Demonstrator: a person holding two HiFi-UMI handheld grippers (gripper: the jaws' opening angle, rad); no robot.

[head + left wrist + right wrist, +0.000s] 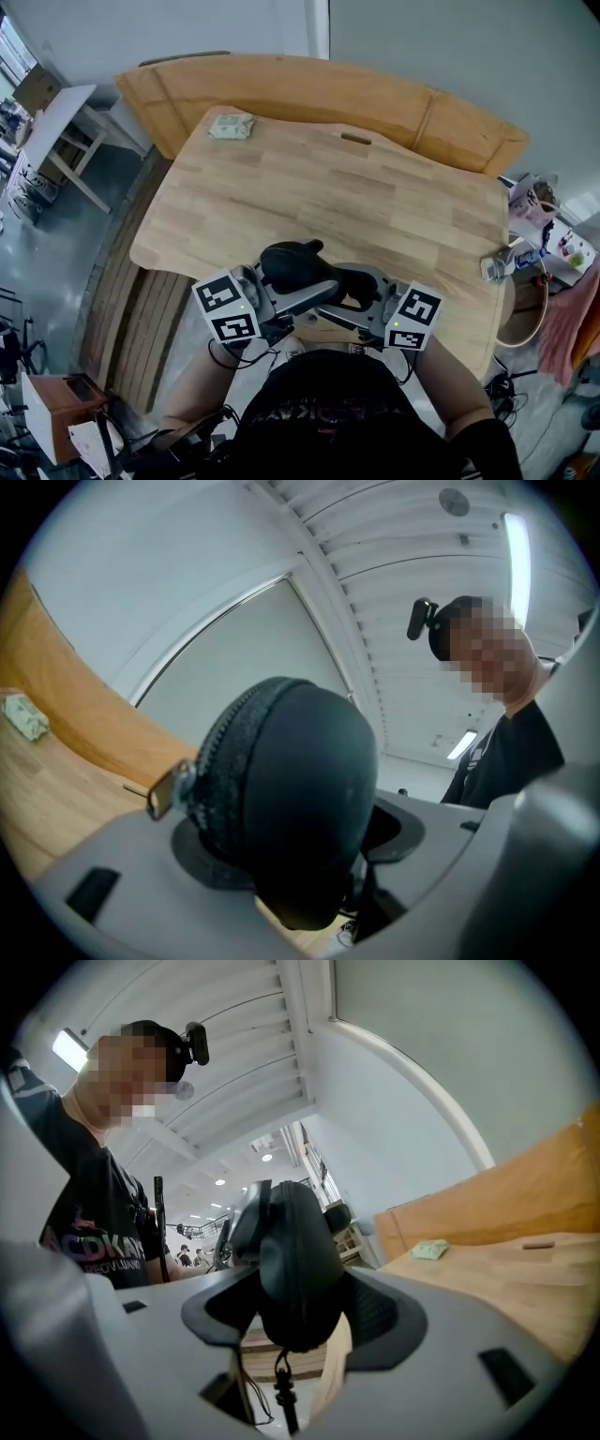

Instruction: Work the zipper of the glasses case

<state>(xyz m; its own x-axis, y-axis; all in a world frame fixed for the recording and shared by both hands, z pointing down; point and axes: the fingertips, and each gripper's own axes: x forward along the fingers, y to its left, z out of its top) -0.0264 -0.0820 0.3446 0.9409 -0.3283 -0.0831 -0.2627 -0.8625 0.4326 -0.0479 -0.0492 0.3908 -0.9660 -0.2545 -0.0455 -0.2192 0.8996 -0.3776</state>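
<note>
The black glasses case point(298, 265) hangs in the air over the table's near edge, between both grippers. My left gripper point(281, 292) is shut on it: in the left gripper view the case point(300, 799) fills the gap between the jaws, with the zipper track up its left side and a brass pull tab point(167, 790) sticking out. My right gripper point(361, 292) stands open around the other end. In the right gripper view the case point(291, 1260) is edge-on between the jaws of the right gripper point(295, 1326), with gaps at both pads. A thin cord point(279, 1387) dangles below.
The wooden table point(375, 206) carries a small pale-green folded packet point(231, 126) at its far left and small items point(497, 265) at its right edge. A curved wooden board point(328, 89) lies behind it. A white table point(56, 117) stands far left.
</note>
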